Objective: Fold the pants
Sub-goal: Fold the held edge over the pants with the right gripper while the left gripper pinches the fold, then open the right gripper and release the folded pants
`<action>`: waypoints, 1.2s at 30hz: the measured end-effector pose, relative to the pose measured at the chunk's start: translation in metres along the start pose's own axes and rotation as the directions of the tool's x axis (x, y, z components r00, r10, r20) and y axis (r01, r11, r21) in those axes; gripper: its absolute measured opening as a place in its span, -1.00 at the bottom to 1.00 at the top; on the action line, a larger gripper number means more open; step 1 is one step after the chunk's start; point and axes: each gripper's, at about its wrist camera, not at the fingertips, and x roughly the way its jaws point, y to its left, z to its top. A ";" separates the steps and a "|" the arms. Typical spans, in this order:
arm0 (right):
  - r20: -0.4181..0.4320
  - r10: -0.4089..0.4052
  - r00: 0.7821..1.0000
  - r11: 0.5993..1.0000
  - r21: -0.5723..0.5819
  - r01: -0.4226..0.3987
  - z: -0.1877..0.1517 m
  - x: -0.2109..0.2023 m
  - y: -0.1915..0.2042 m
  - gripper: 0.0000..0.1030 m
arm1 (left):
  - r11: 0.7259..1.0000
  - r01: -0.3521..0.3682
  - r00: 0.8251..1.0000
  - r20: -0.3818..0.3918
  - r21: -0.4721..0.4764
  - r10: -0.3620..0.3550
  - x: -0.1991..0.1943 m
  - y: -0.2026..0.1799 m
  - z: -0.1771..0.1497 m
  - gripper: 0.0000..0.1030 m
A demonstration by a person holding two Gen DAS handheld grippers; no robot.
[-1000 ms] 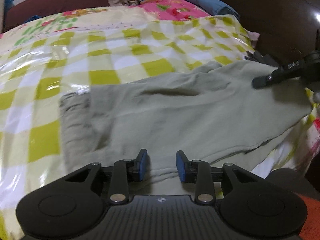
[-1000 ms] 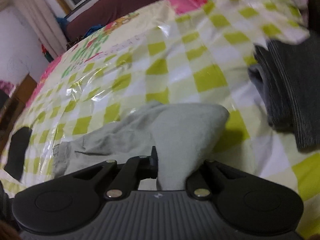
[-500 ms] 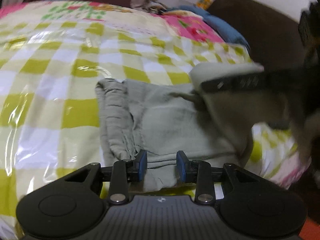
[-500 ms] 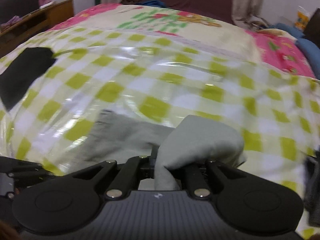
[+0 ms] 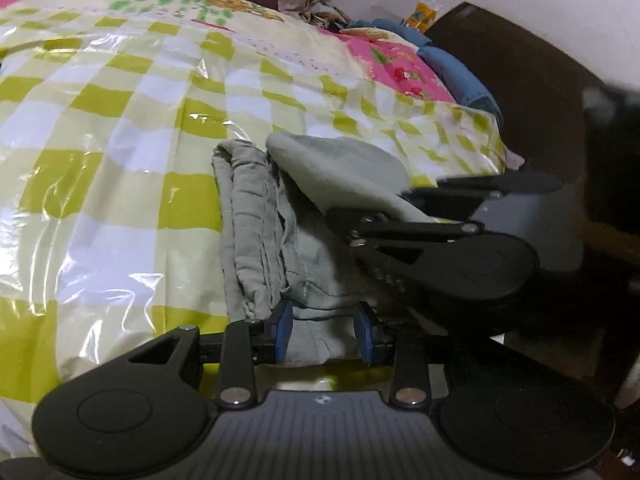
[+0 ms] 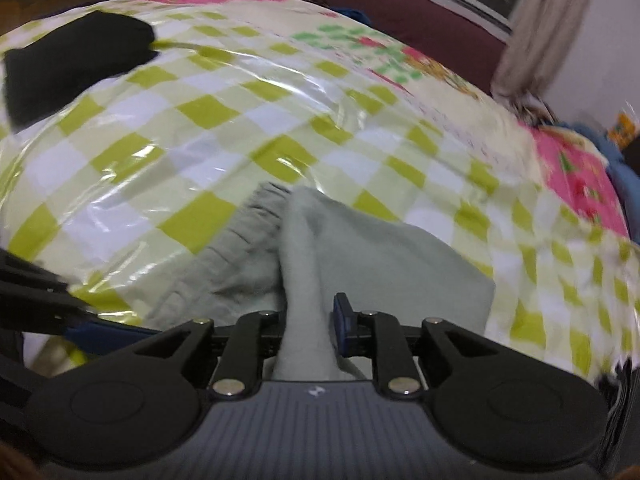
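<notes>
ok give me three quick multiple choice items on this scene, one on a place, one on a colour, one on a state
1. Where do the pants lie?
A. on the checked cover
B. on the floor
C. on a chair

2. What colour are the pants?
A. black
B. grey-green
C. pink

3. What is between the right tool's fingers?
A. nothing
B. a black cloth
C. a fold of the pants

Answers:
1 A, the pants rest on the yellow-and-white checked cover.
2 B, the cloth is a pale grey-green in both views.
3 C, a fold of the pants runs up between the fingers, whose jaws are opening; the black cloth lies far off on the cover.
</notes>
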 end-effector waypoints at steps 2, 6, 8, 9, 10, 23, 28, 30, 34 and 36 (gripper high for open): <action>-0.010 0.013 1.000 1.000 0.025 -0.012 0.001 0.001 -0.004 -0.68 | 1.000 0.015 1.000 0.000 -0.025 -0.015 0.000 0.005 0.001 -0.06; -0.032 0.129 0.991 0.974 0.194 -0.120 0.013 0.001 -0.020 -0.87 | 0.999 0.026 1.000 0.012 -0.034 -0.026 -0.001 0.009 0.002 -0.06; -0.025 0.174 0.984 0.941 0.298 -0.159 0.022 0.003 -0.030 -0.87 | 0.999 0.030 0.999 0.019 -0.029 -0.029 -0.001 0.009 0.003 -0.06; -0.018 0.188 0.982 0.926 0.335 -0.172 0.026 0.003 -0.032 -0.87 | 0.999 0.031 0.999 0.024 -0.029 -0.030 -0.002 0.010 0.003 -0.06; -0.009 0.197 0.980 0.913 0.365 -0.181 0.031 0.003 -0.034 -0.87 | 0.999 0.034 0.999 0.026 -0.030 -0.033 -0.002 0.011 0.003 -0.06; 0.021 0.368 0.930 0.788 0.523 -0.324 0.047 0.022 -0.015 -0.43 | 0.995 0.017 0.999 0.047 -0.095 -0.013 -0.012 0.029 0.002 -0.05; 0.103 0.297 0.949 0.823 0.476 -0.309 0.034 -0.018 -0.038 -0.38 | 0.992 -0.074 0.993 0.089 -0.102 0.083 -0.026 0.035 -0.003 -0.01; 0.104 0.240 0.965 0.852 0.454 -0.260 0.018 -0.031 -0.046 -0.22 | 0.989 -0.091 0.989 0.110 -0.113 0.103 -0.034 0.038 -0.005 -0.01; 0.077 0.205 0.976 0.884 0.414 -0.219 -0.027 -0.047 -0.050 -0.22 | 0.989 -0.086 0.983 0.153 -0.118 0.104 -0.045 0.036 -0.009 -0.01; 0.076 0.236 0.969 0.879 0.408 -0.246 -0.046 -0.052 -0.046 -0.22 | 0.993 -0.073 0.982 0.169 -0.091 0.088 -0.048 0.028 -0.006 -0.01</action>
